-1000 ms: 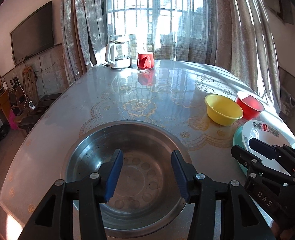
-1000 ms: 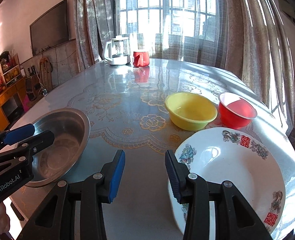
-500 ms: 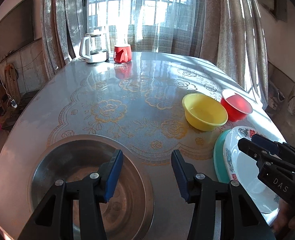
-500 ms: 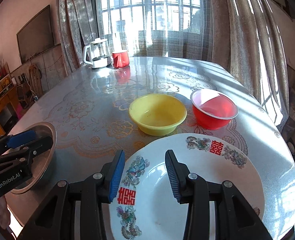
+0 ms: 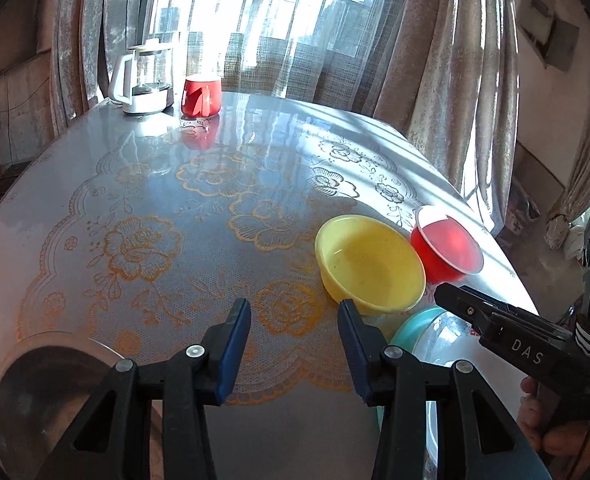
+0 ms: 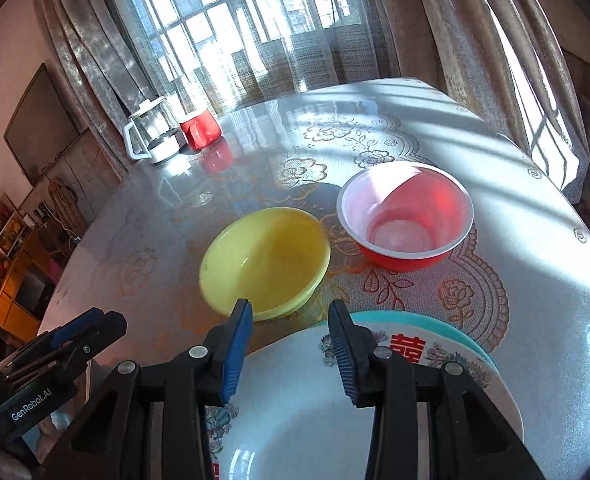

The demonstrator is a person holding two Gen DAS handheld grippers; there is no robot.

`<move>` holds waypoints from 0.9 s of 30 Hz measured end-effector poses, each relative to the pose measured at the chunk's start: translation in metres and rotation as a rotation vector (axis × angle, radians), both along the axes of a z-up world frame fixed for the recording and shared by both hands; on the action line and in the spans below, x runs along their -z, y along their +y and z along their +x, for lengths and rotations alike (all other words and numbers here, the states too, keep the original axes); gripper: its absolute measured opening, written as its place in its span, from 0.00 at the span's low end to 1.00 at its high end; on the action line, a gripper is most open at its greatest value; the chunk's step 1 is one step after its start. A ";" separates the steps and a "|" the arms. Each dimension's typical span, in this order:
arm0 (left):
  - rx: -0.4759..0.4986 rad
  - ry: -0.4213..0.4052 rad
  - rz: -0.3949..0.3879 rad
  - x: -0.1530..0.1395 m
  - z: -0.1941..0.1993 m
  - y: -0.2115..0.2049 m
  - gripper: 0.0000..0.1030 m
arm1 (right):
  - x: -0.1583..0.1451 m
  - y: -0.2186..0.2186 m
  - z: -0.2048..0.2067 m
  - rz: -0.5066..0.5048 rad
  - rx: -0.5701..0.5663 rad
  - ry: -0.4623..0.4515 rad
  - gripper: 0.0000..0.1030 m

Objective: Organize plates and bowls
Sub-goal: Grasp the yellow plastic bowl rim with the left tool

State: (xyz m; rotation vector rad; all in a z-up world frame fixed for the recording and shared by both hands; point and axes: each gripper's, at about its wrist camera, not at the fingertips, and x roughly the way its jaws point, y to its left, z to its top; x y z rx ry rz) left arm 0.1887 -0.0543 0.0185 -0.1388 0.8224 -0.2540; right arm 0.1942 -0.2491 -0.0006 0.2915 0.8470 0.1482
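A yellow bowl (image 5: 369,264) (image 6: 265,262) and a red bowl (image 5: 447,248) (image 6: 407,220) stand side by side on the table. A white patterned plate (image 6: 435,360) lies on a teal plate (image 6: 467,334) near the front edge; both show in the left wrist view (image 5: 419,330). A steel basin (image 5: 35,392) sits at the front left. My left gripper (image 5: 294,340) is open and empty above the cloth, just left of the yellow bowl. My right gripper (image 6: 290,344) is open and empty above the white plate's near rim.
A glass kettle (image 5: 143,80) (image 6: 153,134) and a red mug (image 5: 201,96) (image 6: 199,130) stand at the far end by the curtained window. The table (image 5: 135,184) has a lace-patterned cover. Shelves (image 6: 11,264) stand to the left.
Both grippers have swung right. The left one has left the steel basin and now faces the yellow bowl. The right one has moved forward over the white plate, toward the two bowls.
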 end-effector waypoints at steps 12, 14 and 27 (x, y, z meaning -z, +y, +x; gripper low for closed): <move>0.007 0.125 -0.055 0.027 0.051 -0.024 0.43 | 0.024 0.002 0.042 -0.054 0.005 0.105 0.33; 0.026 0.143 -0.055 0.032 0.055 -0.030 0.36 | 0.024 0.002 0.041 -0.063 0.005 0.100 0.31; 0.074 0.079 -0.037 0.023 0.044 -0.035 0.19 | 0.020 0.005 0.038 -0.050 -0.010 0.069 0.21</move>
